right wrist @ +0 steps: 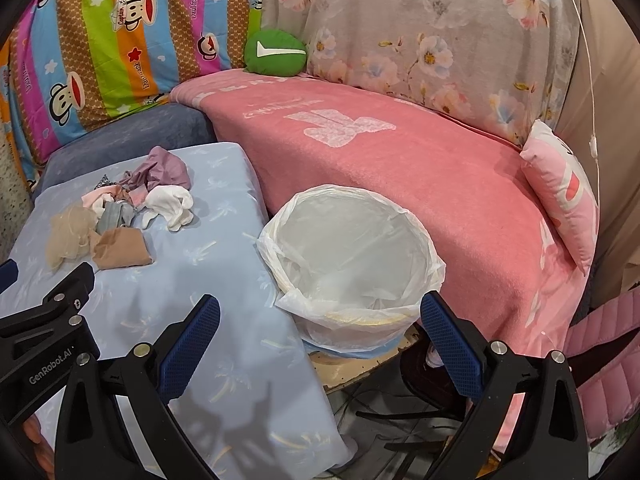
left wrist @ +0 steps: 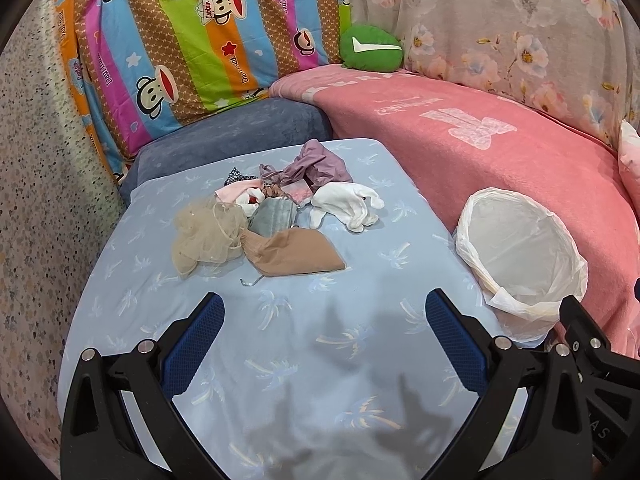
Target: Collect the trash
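Observation:
A heap of trash lies on the light blue sheeted table (left wrist: pixel 340 360): a beige mesh pouf (left wrist: pixel 206 234), a tan stocking (left wrist: pixel 294 254), a grey face mask (left wrist: pixel 274 216), a white glove (left wrist: pixel 348 204) and a mauve cloth (left wrist: pixel 316 166). The same heap shows at left in the right wrist view, with the stocking (right wrist: pixel 122 248) and glove (right wrist: pixel 172 202). A bin lined with a white bag (left wrist: pixel 520 264) (right wrist: pixel 352 264) stands at the table's right edge, nothing visible inside. My left gripper (left wrist: pixel 324 320) is open, short of the heap. My right gripper (right wrist: pixel 320 322) is open before the bin.
A pink blanket (left wrist: pixel 500 160) covers the sofa to the right, with a green cushion (left wrist: pixel 370 48) at the back and a pink pillow (right wrist: pixel 564 204) at far right. Striped cartoon fabric (left wrist: pixel 180 40) hangs behind. Floor and dark cables (right wrist: pixel 400 432) show below the bin.

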`<control>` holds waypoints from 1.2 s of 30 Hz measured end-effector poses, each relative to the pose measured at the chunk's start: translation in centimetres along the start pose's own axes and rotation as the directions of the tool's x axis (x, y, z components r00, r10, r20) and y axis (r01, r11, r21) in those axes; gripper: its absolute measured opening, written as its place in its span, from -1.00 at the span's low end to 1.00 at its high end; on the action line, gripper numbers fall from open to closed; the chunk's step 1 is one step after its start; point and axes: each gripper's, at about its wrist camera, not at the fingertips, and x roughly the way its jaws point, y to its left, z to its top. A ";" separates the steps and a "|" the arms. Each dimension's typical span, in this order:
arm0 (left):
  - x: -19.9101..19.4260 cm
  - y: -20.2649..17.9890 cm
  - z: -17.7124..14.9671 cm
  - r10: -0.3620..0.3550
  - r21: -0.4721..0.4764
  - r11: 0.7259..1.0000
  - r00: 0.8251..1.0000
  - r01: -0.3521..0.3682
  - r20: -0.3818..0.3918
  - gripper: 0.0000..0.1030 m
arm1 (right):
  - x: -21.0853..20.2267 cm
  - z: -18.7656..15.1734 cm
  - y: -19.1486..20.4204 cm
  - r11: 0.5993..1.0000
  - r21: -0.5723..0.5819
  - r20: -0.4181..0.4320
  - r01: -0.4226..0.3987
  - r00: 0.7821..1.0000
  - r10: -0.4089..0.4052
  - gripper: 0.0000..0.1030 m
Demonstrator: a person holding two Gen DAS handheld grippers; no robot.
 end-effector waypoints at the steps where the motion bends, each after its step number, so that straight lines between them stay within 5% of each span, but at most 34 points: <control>1: 0.0 0.0 0.0 0.001 0.001 1.000 1.000 -0.001 0.000 0.87 | 0.0 0.0 0.1 1.000 0.000 0.000 0.000 1.000 0.000 0.88; 36: 2.8 2.8 -0.2 0.002 -0.043 0.999 0.999 -0.004 -0.045 0.87 | 2.1 0.0 4.0 0.999 -0.038 -0.023 -0.036 0.999 0.035 0.88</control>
